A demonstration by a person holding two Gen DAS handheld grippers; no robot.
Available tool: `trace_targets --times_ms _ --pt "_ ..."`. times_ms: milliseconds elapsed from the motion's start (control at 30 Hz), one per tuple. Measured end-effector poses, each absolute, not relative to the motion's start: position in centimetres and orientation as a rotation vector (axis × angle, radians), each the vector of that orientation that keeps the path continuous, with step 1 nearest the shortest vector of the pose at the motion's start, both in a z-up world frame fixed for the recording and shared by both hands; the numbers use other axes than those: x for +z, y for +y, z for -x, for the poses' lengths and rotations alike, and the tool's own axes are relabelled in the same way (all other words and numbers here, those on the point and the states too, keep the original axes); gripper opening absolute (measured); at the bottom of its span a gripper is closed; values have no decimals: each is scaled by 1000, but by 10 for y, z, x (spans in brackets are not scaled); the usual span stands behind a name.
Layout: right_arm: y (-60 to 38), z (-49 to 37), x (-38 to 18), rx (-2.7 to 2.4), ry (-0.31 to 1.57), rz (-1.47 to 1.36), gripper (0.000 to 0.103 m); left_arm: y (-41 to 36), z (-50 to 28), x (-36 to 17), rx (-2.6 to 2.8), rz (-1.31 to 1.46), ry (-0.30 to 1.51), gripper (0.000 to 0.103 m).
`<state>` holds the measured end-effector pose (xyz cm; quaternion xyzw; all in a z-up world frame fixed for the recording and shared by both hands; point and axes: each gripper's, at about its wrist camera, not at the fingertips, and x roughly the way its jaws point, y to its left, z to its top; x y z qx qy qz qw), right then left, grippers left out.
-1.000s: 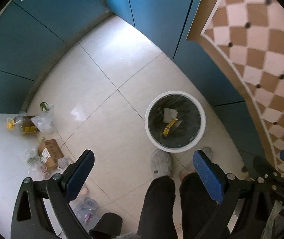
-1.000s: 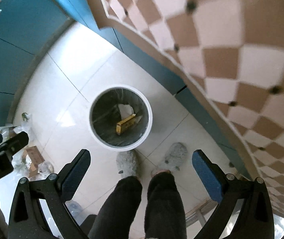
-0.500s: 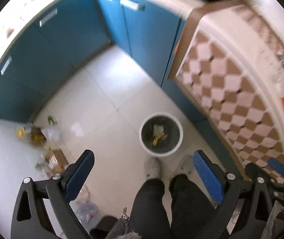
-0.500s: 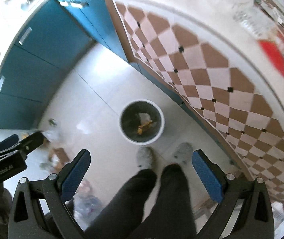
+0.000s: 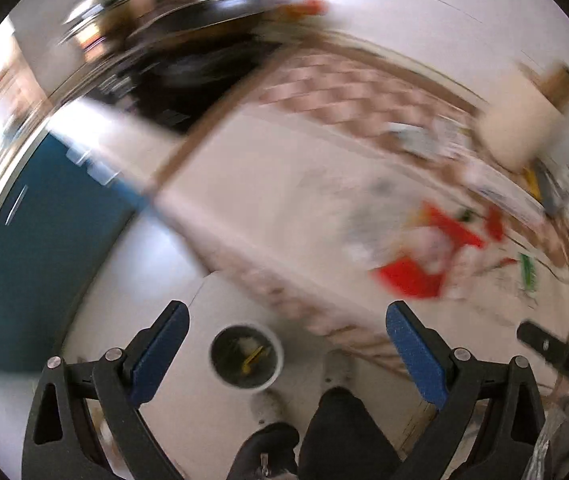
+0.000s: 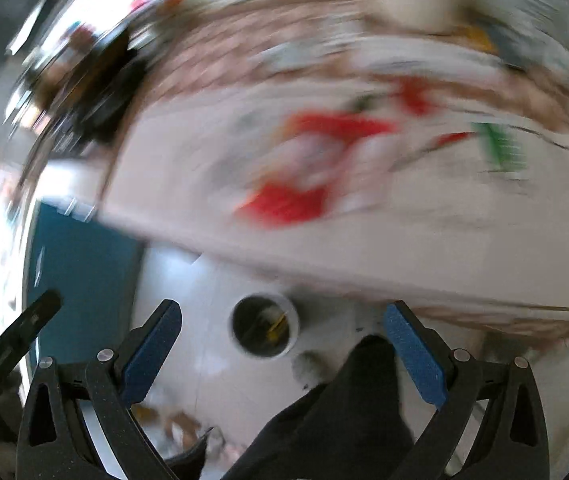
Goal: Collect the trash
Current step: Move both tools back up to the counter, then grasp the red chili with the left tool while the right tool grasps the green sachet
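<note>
Both claws, left (image 5: pixel 287 354) & right (image 6: pixel 282 350), wide apart, holding nothing, round bin (image 5: pixel 246 355) upright, mouth up, trash inside blurred

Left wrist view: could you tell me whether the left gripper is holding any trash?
No, the left gripper is open, with nothing between its fingers.

1. The left gripper (image 5: pixel 286 354) has its jaws wide apart with nothing between them; the right gripper (image 6: pixel 282 350) is the same.
2. Far below, the pale floor (image 5: pixel 156 280) lies bare around the round bin (image 5: pixel 246 356), whose mouth is uncovered.
3. The person's dark legs (image 5: pixel 340 432) stand just beside the bin.
4. The blue cabinets (image 5: pixel 44 248) wall the left side.
5. On the right the counter (image 5: pixel 284 200) juts out; it carries red and white clutter (image 5: pixel 424 256), probably packaging, too blurred to tell.
</note>
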<state>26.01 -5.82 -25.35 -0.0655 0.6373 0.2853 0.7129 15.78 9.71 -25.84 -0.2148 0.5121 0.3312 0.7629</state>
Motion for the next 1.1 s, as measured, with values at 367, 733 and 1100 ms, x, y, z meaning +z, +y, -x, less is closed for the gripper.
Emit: trace_targets --times_ms 367,733,1100 --pt "-229 -458 -309 239 1425 -38 97 -46 -419 -354 120 29 1410 49" --pt "-255 -495 -351 252 1496 -29 97 -31 -472 -396 160 57 1515 8" --pt "-162 -489 -385 379 1422 172 85 24 -455 -388 399 353 1434 8"
